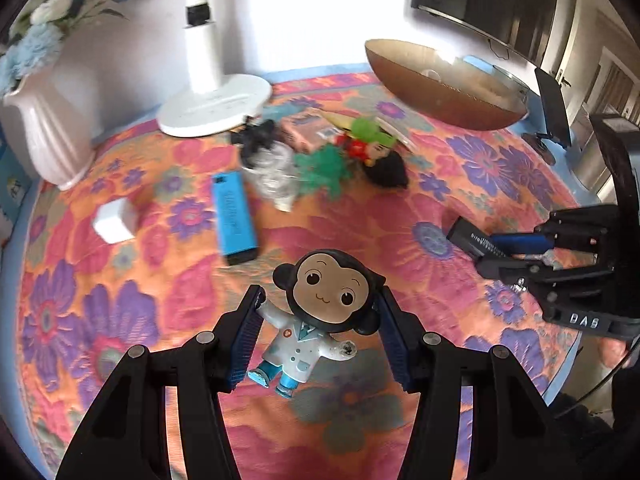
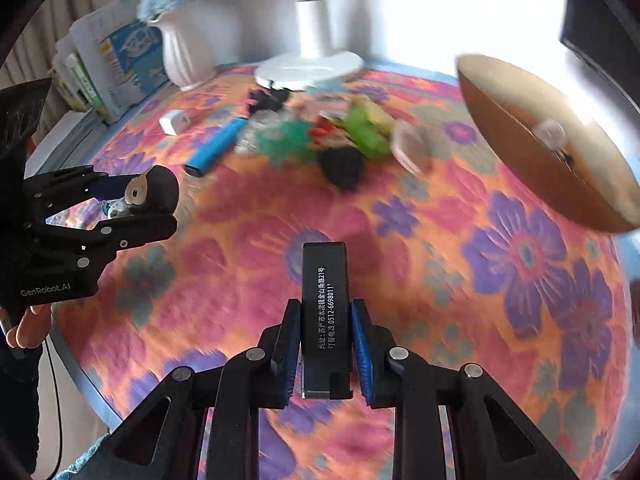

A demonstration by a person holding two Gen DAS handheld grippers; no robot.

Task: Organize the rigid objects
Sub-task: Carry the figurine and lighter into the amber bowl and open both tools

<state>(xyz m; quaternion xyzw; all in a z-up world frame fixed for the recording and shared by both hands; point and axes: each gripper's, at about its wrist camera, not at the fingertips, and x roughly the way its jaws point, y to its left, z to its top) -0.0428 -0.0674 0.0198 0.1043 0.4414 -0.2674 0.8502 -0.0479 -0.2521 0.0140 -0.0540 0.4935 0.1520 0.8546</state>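
Note:
My left gripper (image 1: 320, 296) is shut on a monkey figurine (image 1: 332, 284) with a brown face, a white coat and blue shoes, held above the flowered tablecloth (image 1: 420, 184). Seen from the right wrist, the same figurine (image 2: 158, 192) sits in the left gripper (image 2: 156, 206) at the left edge. My right gripper (image 2: 326, 306) is shut on a slim black box (image 2: 325, 292) with white print. In the left wrist view the right gripper (image 1: 496, 250) and its black box (image 1: 466, 236) are at the right.
A blue box (image 1: 234, 218), a small white box (image 1: 114, 222) and a pile of toys (image 1: 332, 148) lie mid-table. A brown bowl (image 1: 448, 84) stands at the back right, a white stand base (image 1: 216, 108) and a white vase (image 1: 44, 132) at the back left. Books (image 2: 112, 68) lean beyond the vase.

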